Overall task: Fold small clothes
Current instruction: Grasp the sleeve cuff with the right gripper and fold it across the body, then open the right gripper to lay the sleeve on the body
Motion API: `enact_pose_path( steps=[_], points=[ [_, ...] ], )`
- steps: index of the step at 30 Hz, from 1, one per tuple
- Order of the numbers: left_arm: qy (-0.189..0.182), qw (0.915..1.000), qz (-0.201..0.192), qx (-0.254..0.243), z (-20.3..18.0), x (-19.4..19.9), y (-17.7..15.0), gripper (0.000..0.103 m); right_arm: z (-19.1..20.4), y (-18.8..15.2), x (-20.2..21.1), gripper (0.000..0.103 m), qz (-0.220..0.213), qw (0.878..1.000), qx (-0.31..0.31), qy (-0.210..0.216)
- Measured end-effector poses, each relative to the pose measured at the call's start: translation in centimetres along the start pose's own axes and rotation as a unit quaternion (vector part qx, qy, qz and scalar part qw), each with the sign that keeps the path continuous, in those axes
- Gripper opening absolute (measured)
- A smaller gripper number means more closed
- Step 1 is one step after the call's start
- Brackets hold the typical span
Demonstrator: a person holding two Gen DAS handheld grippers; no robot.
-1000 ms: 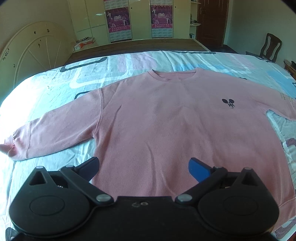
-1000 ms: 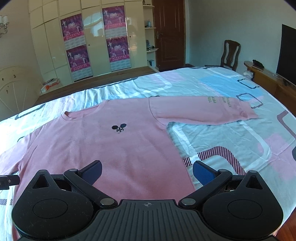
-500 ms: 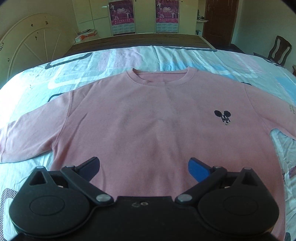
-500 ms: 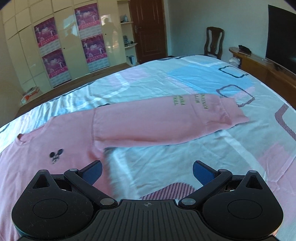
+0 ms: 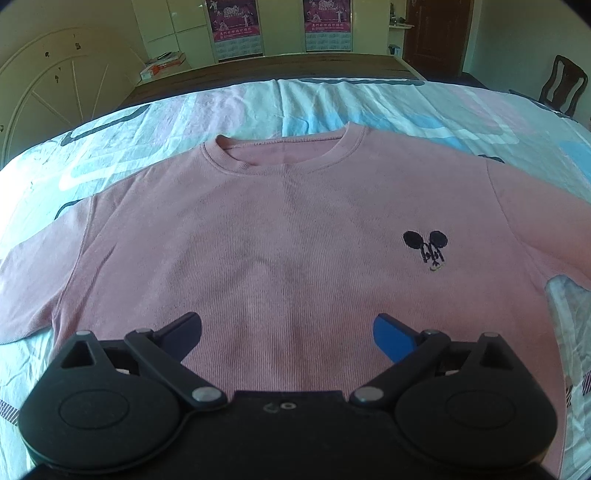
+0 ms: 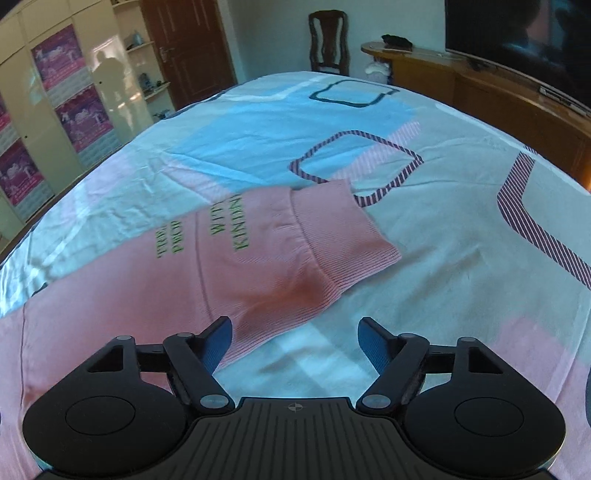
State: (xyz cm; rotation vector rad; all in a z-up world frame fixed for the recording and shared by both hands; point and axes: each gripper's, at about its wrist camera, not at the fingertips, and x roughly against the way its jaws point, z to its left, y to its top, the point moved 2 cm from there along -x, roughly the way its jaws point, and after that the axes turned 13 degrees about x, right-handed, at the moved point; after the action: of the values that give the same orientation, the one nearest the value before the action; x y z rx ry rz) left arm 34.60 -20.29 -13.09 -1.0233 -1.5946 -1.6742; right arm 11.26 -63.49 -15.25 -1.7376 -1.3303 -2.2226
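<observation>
Going for the sleeve cuff (image 6: 343, 236) near the bed's (image 6: 461, 229) right edge, right gripper (image 6: 295, 341) jaws closing, still empty; left gripper (image 5: 288, 332) jaws apart over the sweatshirt (image 5: 277, 240). Next I need to pinch it.

Cream wardrobe doors (image 5: 177, 26) with posters (image 5: 234, 27), a brown door (image 6: 184, 48), wooden chair (image 6: 328, 42).
</observation>
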Motion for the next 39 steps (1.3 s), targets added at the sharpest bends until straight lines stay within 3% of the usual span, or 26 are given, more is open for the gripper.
enact_pose_path(
  steps=[4, 9, 10, 11, 15, 20, 24, 28, 32, 37, 39],
  points=[
    [0.006, 1.0000, 0.004, -0.002, 0.0, -0.7, 0.2, 0.097, -1.0, 0.6, -1.3, 0.066, -0.001, 1.000, -0.004, -0.010],
    [0.004, 0.9999, 0.009, 0.003, 0.6, -1.0, 0.3, 0.094, -1.4, 1.6, -2.5, 0.032, -0.017, 1.000, -0.004, -0.019],
    [0.003, 1.0000, 0.009, 0.004, 0.7, -0.9, 0.3, 0.093, -1.6, 1.7, -2.4, 0.012, -0.020, 1.000, -0.009, -0.015],
    [0.003, 1.0000, 0.008, 0.003, 0.8, -0.9, 0.3, 0.093, -1.7, 1.7, -2.3, 0.010, -0.023, 1.000, -0.014, -0.007],
    [-0.002, 1.0000, 0.007, -0.001, 1.1, -0.9, 0.5, 0.092, -1.1, 2.2, -1.6, 0.010, -0.048, 0.999, -0.005, 0.004],
    [-0.023, 0.9992, 0.021, 0.023, 2.0, -0.9, 1.0, 0.090, 3.8, 3.9, 1.0, 0.010, -0.103, 0.993, 0.045, 0.048],
    [-0.020, 0.9991, 0.004, 0.036, 3.3, -0.3, 1.7, 0.090, 10.6, 5.0, 3.5, 0.010, -0.140, 0.980, 0.097, 0.106],
    [-0.015, 0.9987, -0.007, 0.048, 5.5, -0.2, 2.5, 0.090, 19.6, 4.7, 5.8, 0.010, -0.158, 0.958, 0.153, 0.185],
    [-0.011, 0.9978, -0.010, 0.065, 8.2, -0.7, 3.1, 0.090, 28.7, 1.9, 6.7, 0.010, -0.140, 0.934, 0.199, 0.261],
    [-0.016, 0.9968, -0.008, 0.078, 11.0, -1.5, 3.6, 0.090, 37.5, -4.3, 6.0, 0.010, -0.063, 0.901, 0.255, 0.344],
    [-0.029, 0.9962, -0.006, 0.082, 11.6, -1.7, 3.8, 0.090, 39.4, -6.3, 5.6, 0.023, -0.040, 0.892, 0.279, 0.354]
  ],
)
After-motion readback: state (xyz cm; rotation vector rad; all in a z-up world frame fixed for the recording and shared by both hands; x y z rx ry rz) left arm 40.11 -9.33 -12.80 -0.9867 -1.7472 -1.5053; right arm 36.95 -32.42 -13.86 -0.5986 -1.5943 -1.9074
